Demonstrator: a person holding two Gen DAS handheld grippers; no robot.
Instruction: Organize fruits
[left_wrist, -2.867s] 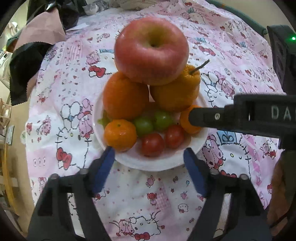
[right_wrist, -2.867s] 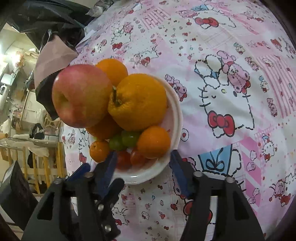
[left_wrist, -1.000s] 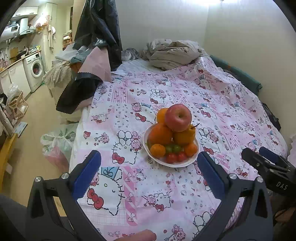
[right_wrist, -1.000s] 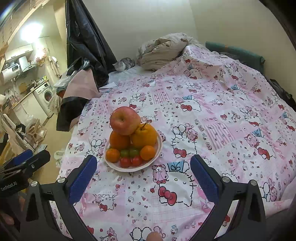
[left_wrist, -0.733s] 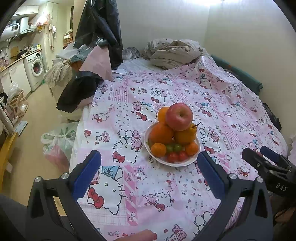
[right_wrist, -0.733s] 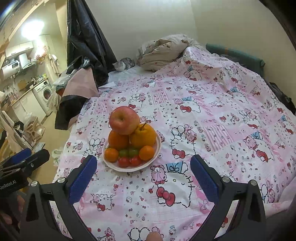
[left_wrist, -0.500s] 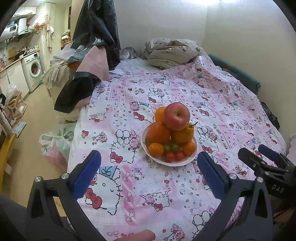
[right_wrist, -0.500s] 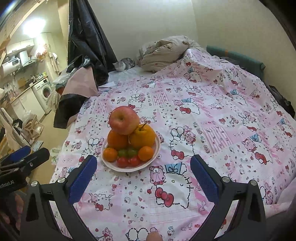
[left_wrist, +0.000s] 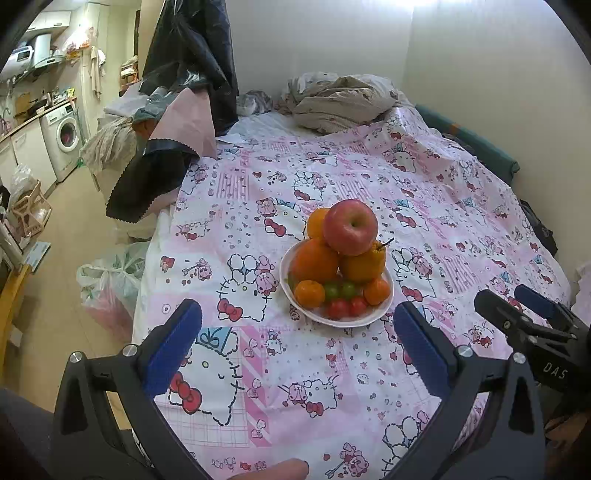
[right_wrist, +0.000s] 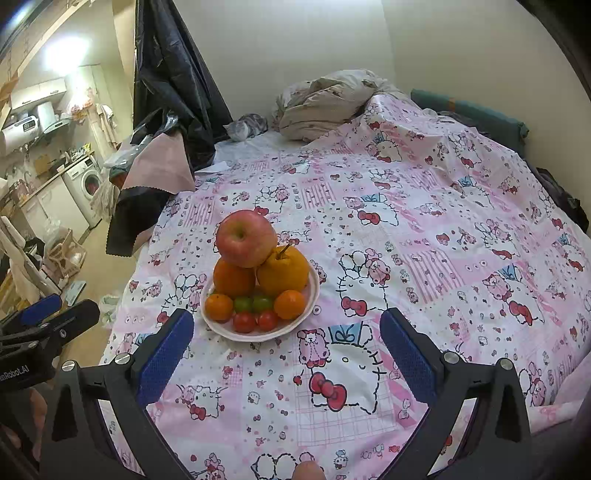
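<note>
The bed (left_wrist: 436, 192), under its pink cartoon-cat sheet (right_wrist: 443, 236), carries everything. Both grippers have drawn far back from the fruit since a few seconds ago, when they were close around the plate; the left gripper (left_wrist: 295, 343) and right gripper (right_wrist: 286, 349) now hang near the bed's front edge, jaws wide and empty. That retreat suggests the arranging is finished.

The white plate (left_wrist: 384, 310) sits mid-sheet, well apart from both tools. The pile looks tidy: a red apple (left_wrist: 351, 227) crowns three oranges (left_wrist: 316, 260), one with a stem. Along the front rim lie two mandarins (left_wrist: 309, 293), then two green grapes (left_wrist: 332, 291) and two cherry tomatoes (left_wrist: 338, 308) between them. The apple's perch looks precarious.
</note>
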